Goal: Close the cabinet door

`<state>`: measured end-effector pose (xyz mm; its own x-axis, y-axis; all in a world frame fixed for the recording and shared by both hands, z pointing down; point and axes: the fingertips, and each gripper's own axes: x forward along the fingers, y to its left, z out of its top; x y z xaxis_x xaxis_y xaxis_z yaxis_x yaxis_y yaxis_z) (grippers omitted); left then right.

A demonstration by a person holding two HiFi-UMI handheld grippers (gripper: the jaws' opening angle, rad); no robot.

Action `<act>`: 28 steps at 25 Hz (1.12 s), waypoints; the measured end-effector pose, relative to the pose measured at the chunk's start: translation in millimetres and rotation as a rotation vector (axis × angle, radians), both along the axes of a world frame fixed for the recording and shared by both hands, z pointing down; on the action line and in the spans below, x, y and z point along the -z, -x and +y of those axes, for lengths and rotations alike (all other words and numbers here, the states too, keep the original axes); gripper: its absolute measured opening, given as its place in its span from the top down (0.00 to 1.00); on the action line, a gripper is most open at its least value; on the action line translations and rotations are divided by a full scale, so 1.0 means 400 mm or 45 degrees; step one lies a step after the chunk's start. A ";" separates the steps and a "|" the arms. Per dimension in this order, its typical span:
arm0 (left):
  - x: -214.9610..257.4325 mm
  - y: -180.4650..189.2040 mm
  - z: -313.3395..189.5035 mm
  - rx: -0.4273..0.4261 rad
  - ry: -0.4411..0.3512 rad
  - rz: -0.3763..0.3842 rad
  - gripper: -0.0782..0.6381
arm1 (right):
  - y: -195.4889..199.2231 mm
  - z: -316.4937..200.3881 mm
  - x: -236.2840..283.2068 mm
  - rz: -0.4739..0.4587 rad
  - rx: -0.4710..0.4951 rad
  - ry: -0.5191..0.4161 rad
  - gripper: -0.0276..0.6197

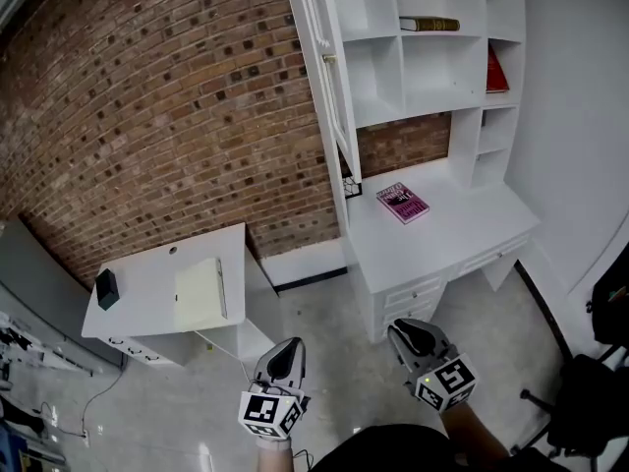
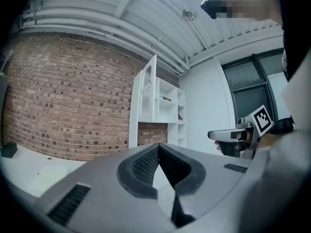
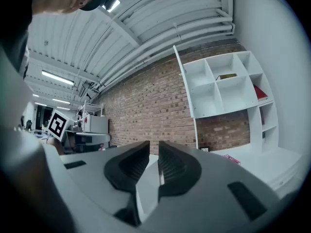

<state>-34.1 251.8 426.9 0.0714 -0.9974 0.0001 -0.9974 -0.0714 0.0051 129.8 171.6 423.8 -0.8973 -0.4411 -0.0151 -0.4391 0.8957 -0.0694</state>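
The tall white cabinet (image 1: 432, 57) stands over a white desk against the brick wall. Its glass door (image 1: 329, 77) is swung wide open toward me, hinged on the left side. In the left gripper view the door (image 2: 148, 89) shows edge-on, and in the right gripper view it is a thin white edge (image 3: 184, 89). My left gripper (image 1: 285, 357) and right gripper (image 1: 413, 337) hang low over the floor, well short of the desk. The left gripper (image 2: 158, 147) is shut with its tips touching. Only a thin slit shows between the jaws of the shut right gripper (image 3: 154, 144). Neither holds anything.
A pink book (image 1: 403, 203) lies on the desk top (image 1: 462, 224). A dark book (image 1: 428, 24) and a red book (image 1: 496, 70) sit in the shelves. A low white table (image 1: 147, 303) with a black box (image 1: 107, 288) stands at left. A black chair (image 1: 590, 382) is at right.
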 end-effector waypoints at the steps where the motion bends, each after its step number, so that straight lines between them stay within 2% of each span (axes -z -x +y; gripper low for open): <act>1: 0.001 -0.003 -0.012 0.010 -0.001 0.005 0.88 | -0.012 -0.016 0.003 -0.017 0.000 0.006 0.86; 7: 0.004 -0.032 -0.083 0.061 0.024 -0.008 0.88 | -0.055 -0.093 0.027 -0.061 0.020 0.012 0.86; 12: 0.003 -0.018 -0.139 0.065 0.024 -0.011 0.88 | -0.041 -0.152 0.020 -0.096 0.010 0.044 0.86; 19: -0.034 0.091 -0.265 0.023 0.022 0.031 0.88 | 0.051 -0.254 0.012 -0.061 -0.049 -0.002 0.86; 28: -0.028 0.291 -0.475 -0.136 0.015 0.066 0.88 | 0.225 -0.419 0.037 -0.037 -0.215 -0.013 0.86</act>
<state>-150.5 61.8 438.1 0.1777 -0.9841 0.0051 -0.9825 -0.1771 0.0577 40.0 4.0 409.0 -0.8096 -0.5853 -0.0455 -0.5814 0.8101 -0.0755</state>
